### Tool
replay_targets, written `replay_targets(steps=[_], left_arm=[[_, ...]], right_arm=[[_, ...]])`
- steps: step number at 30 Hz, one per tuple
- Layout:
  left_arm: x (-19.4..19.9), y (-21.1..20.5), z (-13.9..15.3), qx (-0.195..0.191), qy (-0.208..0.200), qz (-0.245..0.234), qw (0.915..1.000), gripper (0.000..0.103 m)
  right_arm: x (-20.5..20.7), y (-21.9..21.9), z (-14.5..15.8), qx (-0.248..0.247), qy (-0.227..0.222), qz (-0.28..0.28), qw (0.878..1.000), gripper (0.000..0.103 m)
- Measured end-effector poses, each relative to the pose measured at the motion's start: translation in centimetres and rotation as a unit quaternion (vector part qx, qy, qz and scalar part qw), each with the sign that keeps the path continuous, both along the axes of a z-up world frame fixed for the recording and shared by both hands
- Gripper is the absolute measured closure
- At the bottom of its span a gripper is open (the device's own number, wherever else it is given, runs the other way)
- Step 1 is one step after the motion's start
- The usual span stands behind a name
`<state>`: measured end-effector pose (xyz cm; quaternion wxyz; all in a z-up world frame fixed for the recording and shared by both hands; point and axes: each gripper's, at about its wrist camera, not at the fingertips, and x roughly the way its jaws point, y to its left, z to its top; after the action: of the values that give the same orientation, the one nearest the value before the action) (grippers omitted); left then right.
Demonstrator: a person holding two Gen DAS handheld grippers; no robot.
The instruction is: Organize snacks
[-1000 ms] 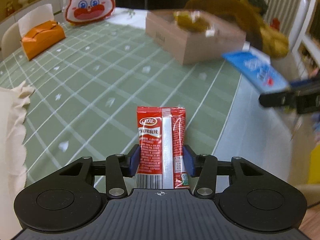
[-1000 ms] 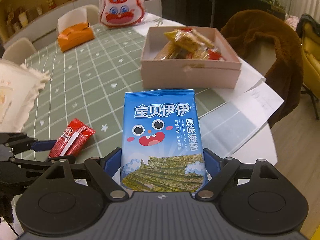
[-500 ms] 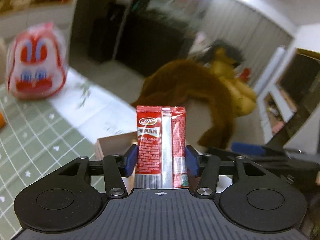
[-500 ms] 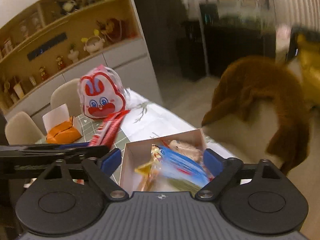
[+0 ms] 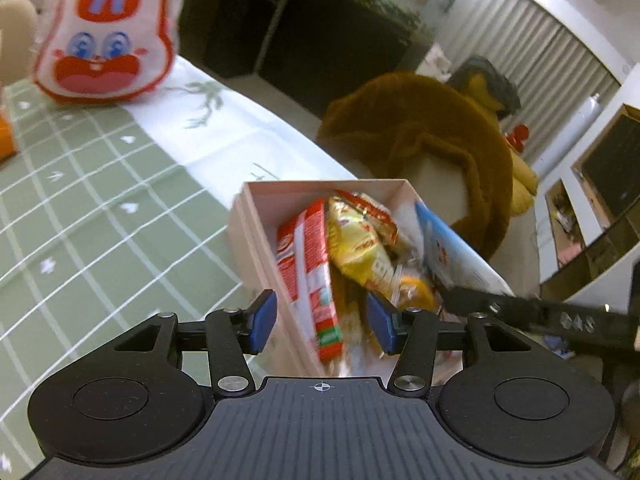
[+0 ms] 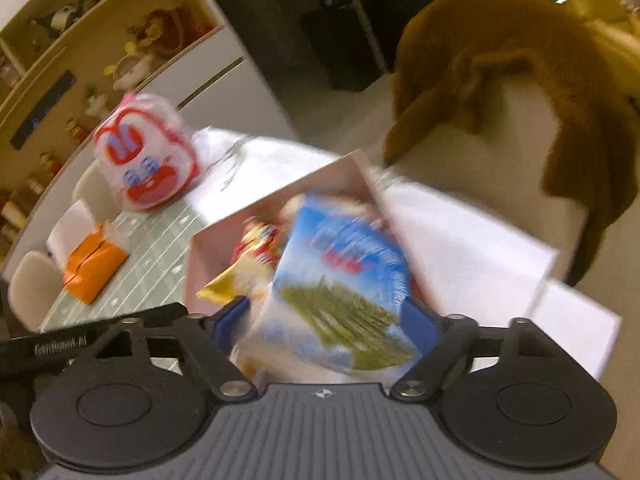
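One pink box on the tabletop. Snack packets in or over the box: one red packet, one yellow packet, one blue seaweed packet, at least one more red-and-white wrapper behind; exact total unclear, blurred. One rabbit-face bag. One orange tissue holder. Two grippers: left gripper, right gripper. One brown fleece over a chair. Three pale chairs on the far side.
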<state>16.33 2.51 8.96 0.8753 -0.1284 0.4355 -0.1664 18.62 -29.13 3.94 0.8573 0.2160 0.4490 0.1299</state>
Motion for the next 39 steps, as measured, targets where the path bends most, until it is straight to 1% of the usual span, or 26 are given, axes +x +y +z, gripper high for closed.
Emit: replay_targets(steps=[1, 3, 5, 6, 8, 10, 12, 15, 17, 18, 21, 23, 24, 25, 26, 28, 31, 34, 36, 38, 39], left_arm=[[-1.1, 0.3, -0.2, 0.001, -0.002, 0.005, 1.0000, 0.048], [-3.3, 1.0, -0.4, 0.006, -0.005, 0.016, 0.9998, 0.048], [-5.7, 1.9, -0.6, 0.018, -0.007, 0.018, 0.9996, 0.048], [-7.2, 2.2, -0.8, 0.027, -0.009, 0.017, 0.9995, 0.048], [-9.9, 2.6, -1.5, 0.051, -0.016, 0.020, 0.9984, 0.048], [-12.2, 2.7, -2.3, 0.076, -0.019, 0.036, 0.9962, 0.048], [-14.6, 2.6, -3.8, 0.097, -0.023, 0.043, 0.9941, 0.048], [-17.2, 2.3, -5.3, 0.139, -0.030, 0.037, 0.9891, 0.048], [-17.6, 2.1, -5.9, 0.152, -0.039, 0.031, 0.9871, 0.047], [-17.8, 1.8, -6.1, 0.163, -0.052, 0.024, 0.9850, 0.046], [-17.4, 1.0, -6.6, 0.186, -0.073, 0.008, 0.9797, 0.043], [-17.1, 0.7, -6.9, 0.184, -0.084, 0.004, 0.9794, 0.044], [-17.0, 0.7, -6.9, 0.181, -0.084, 0.007, 0.9800, 0.043], [-17.0, 0.6, -6.9, 0.181, -0.085, 0.009, 0.9799, 0.043], [-17.1, 0.4, -6.8, 0.182, -0.087, 0.010, 0.9794, 0.043], [-17.1, 0.3, -7.0, 0.182, -0.094, 0.012, 0.9786, 0.042], [-17.4, 0.2, -7.1, 0.181, -0.106, 0.015, 0.9776, 0.042], [-17.7, 0.1, -7.3, 0.182, -0.119, 0.015, 0.9760, 0.042], [-17.8, 0.2, -7.3, 0.179, -0.120, 0.015, 0.9764, 0.042], [-17.7, 0.2, -7.3, 0.179, -0.119, 0.015, 0.9764, 0.042], [-17.8, 0.2, -7.3, 0.179, -0.120, 0.015, 0.9764, 0.042]], right_arm=[[0.0, 0.9, 0.1, -0.001, -0.005, 0.009, 1.000, 0.021], [-0.2, 2.6, 0.7, -0.031, -0.024, 0.025, 0.999, 0.021], [-1.1, 3.2, 1.4, -0.031, -0.035, 0.035, 0.998, 0.021], [-1.9, 3.3, 1.9, -0.028, -0.041, 0.038, 0.998, 0.021], [-4.5, 4.3, 2.9, -0.052, -0.064, 0.038, 0.996, 0.020], [-7.7, 5.6, 3.3, -0.086, -0.087, 0.027, 0.992, 0.012], [-11.4, 7.5, 2.6, -0.107, -0.092, -0.004, 0.990, 0.006], [-14.8, 9.8, 0.1, -0.143, -0.068, -0.023, 0.987, 0.006], [-15.9, 11.2, -1.9, -0.166, -0.041, -0.014, 0.985, 0.006], [-16.1, 11.6, -2.6, -0.172, -0.030, -0.013, 0.984, 0.006], [-16.9, 12.5, -3.6, -0.186, -0.010, -0.021, 0.982, 0.005], [-17.4, 13.1, -3.7, -0.207, -0.011, -0.029, 0.978, 0.003], [-17.6, 13.3, -3.8, -0.216, -0.013, -0.035, 0.976, 0.000], [-17.8, 13.3, -3.9, -0.220, -0.012, -0.048, 0.974, 0.000], [-18.0, 13.0, -3.9, -0.211, -0.014, -0.059, 0.976, 0.000], [-18.5, 12.9, -4.0, -0.214, -0.026, -0.076, 0.974, 0.000], [-19.4, 12.8, -4.5, -0.215, -0.051, -0.080, 0.972, 0.000], [-19.7, 12.8, -4.7, -0.215, -0.062, -0.085, 0.971, 0.000], [-19.7, 13.0, -4.8, -0.216, -0.071, -0.089, 0.970, 0.000], [-20.1, 13.0, -5.2, -0.213, -0.093, -0.089, 0.969, 0.000], [-20.1, 12.9, -5.2, -0.213, -0.093, -0.089, 0.969, 0.000]])
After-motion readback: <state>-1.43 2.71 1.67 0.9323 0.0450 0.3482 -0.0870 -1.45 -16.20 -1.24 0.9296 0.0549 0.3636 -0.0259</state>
